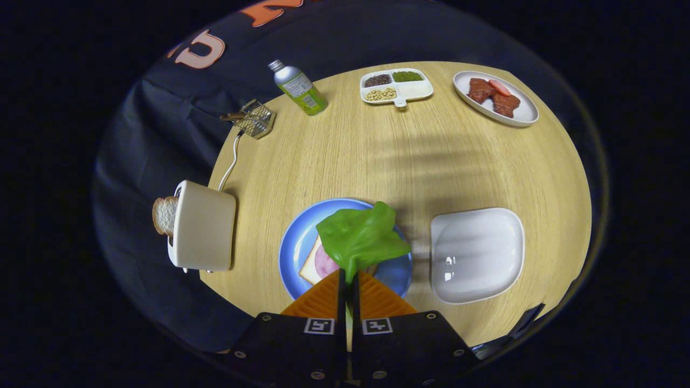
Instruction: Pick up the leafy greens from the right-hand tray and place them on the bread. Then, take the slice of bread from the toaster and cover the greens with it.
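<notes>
Orange gripper [347,280] fingers are pressed together on the lower edge of the leafy greens [361,237], pinching them so the leaf hangs over the blue plate [294,245]. On that plate lies a bread slice [310,267] topped with a pink slice of ham [325,262], partly hidden under the greens. Right of the plate sits the white tray [477,254]; left of it stands the cream toaster [202,226], a slice of bread [164,214] sticking out of its slot. Beyond the plate, across the wooden table [377,156], are a bottle [299,89], a small wire rack [254,119], a divided dish of beans [396,86] and an oval meat plate [496,98].
</notes>
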The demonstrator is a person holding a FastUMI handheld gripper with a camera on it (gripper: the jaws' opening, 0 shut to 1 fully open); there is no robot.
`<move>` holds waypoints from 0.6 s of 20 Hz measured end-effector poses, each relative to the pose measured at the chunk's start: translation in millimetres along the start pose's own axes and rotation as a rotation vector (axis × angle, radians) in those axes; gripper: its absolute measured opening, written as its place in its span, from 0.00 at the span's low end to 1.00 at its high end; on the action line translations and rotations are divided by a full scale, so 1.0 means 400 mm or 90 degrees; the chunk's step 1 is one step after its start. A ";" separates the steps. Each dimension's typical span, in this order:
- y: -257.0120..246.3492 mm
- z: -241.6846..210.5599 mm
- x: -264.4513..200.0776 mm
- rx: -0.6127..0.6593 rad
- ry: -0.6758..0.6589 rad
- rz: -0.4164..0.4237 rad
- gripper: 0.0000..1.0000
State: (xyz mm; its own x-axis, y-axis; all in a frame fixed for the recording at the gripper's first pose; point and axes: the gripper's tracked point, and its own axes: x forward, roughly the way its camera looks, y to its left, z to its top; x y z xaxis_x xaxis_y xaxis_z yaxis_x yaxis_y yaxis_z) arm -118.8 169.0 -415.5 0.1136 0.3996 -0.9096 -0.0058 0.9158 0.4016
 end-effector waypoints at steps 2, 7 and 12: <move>0.018 0.000 0.013 -0.006 0.009 0.008 0.05; 0.042 -0.007 0.048 -0.026 0.021 0.007 0.06; 0.059 0.003 0.070 -0.033 0.018 0.009 0.16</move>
State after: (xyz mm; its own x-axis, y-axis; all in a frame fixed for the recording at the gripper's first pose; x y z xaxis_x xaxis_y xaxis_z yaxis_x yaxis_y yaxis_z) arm -114.8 201.9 -431.4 0.0857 0.4124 -0.9069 -0.0584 0.9108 0.4087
